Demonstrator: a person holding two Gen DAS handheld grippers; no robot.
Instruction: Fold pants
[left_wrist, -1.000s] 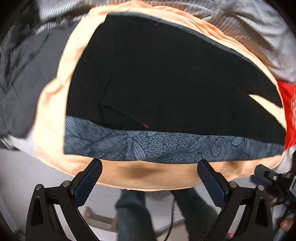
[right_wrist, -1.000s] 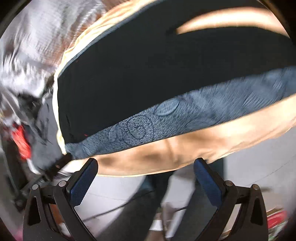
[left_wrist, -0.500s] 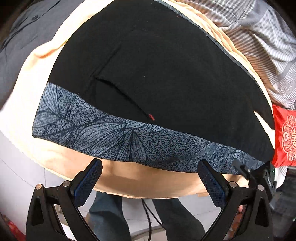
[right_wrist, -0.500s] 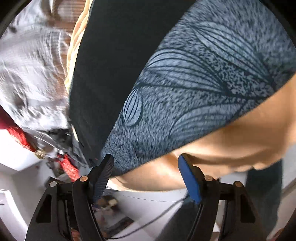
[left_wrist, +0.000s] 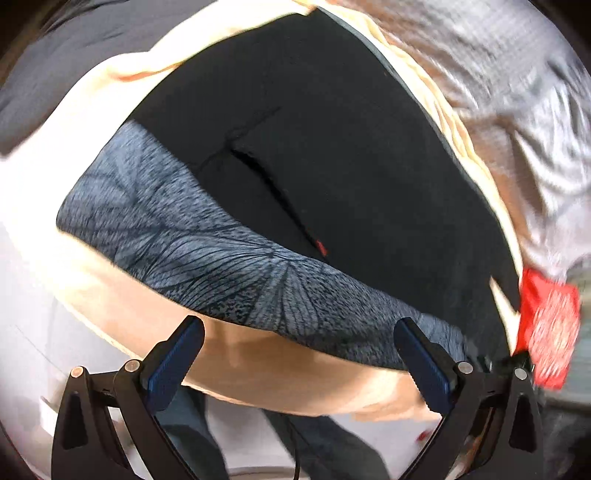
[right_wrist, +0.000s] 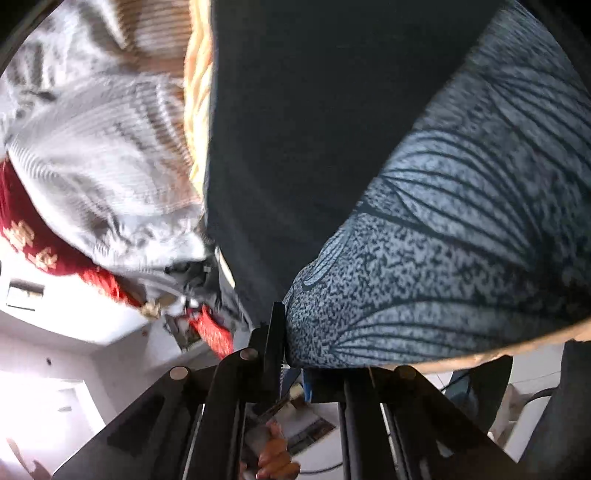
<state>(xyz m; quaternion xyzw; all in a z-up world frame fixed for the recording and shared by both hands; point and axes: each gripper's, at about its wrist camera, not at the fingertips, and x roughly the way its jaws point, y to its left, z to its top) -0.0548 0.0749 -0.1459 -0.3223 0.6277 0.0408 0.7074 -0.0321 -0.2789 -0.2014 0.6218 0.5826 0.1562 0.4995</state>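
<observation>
Black pants (left_wrist: 332, 158) with a grey-blue leaf-patterned waistband (left_wrist: 207, 254) lie flat on a peach-coloured cloth (left_wrist: 258, 369). My left gripper (left_wrist: 295, 354) is open, its blue-padded fingers (left_wrist: 173, 362) just off the near edge of the waistband, touching nothing. In the right wrist view the pants (right_wrist: 288, 129) fill the frame, and my right gripper (right_wrist: 291, 354) is shut on the corner of the waistband (right_wrist: 443, 258).
A grey striped garment (left_wrist: 528, 122) lies beyond the pants and also shows in the right wrist view (right_wrist: 103, 147). A red patterned cloth (left_wrist: 546, 325) sits at the right. Dark grey fabric (left_wrist: 55, 55) lies at the far left. White floor (right_wrist: 55, 387) is below.
My right gripper moved in to the waistband corner and closed on it. My left gripper came closer to the waistband's other end and stayed open.
</observation>
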